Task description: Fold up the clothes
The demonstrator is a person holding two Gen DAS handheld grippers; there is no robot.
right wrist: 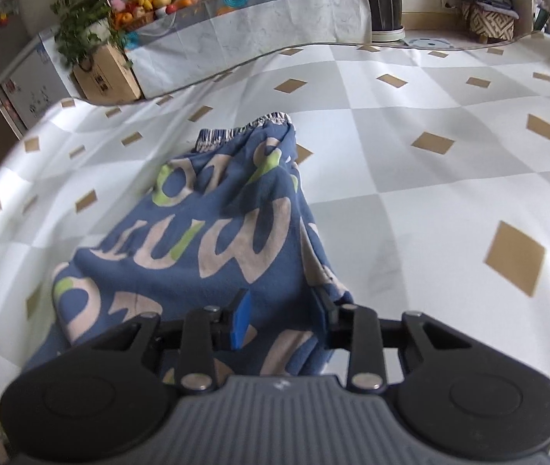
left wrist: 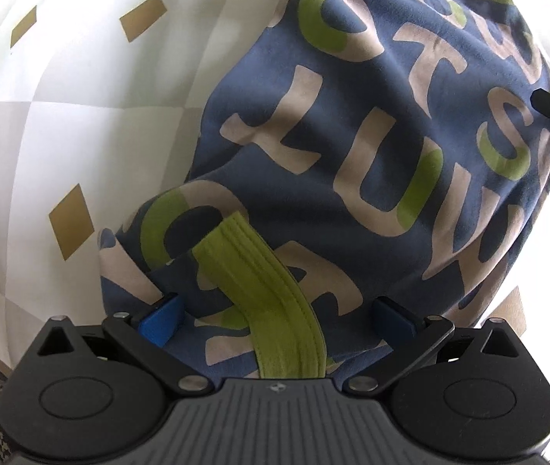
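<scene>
Straddling the blue lettered garment [left wrist: 352, 135] unpinched — left gripper [left wrist: 275, 310] spread wide, right gripper [right wrist: 284, 317] narrower.

Tablecloth [right wrist: 430, 178] bare right of shorts [right wrist: 213, 232]; boxes, plants [right wrist: 81, 19] crowd far-left edge.

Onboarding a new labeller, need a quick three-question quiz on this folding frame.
1. True or false: the blue garment lies on a plain red cloth.
2. The band between the left gripper's fingers is: A green, B red, C black.
3. In the right wrist view, the striped waistband is at the garment's ___ end.
Key: 1 false, the tablecloth is checked; 2 A; 3 far.
</scene>
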